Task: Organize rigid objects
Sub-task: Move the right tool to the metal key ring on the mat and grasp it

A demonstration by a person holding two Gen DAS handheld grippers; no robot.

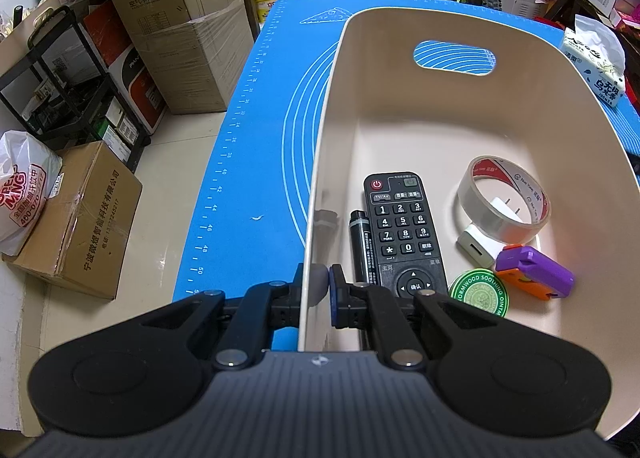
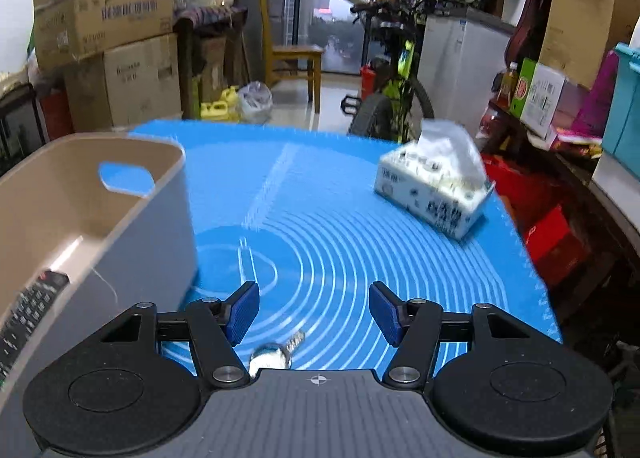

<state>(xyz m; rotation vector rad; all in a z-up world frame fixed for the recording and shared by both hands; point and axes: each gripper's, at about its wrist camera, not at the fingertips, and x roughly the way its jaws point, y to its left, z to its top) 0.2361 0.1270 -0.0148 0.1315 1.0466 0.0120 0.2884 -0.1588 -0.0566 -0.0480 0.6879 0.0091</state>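
Meanwhile the left gripper (image 1: 319,282) pinches the bin (image 1: 400,130) wall low in its frame, steadying it, while the right gripper (image 2: 314,312), jaws apart and empty, should settle squarely over what looks like a small bulb (image 2: 276,352), blurred at bottom centre.

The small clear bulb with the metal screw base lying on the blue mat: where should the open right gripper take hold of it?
Grip the small clear bulb across its rounded glass head, coming from above with one finger either side. It lies flat on the blue mat, metal screw base pointing away, just below the open right gripper. The glass looks fragile, so close gently.
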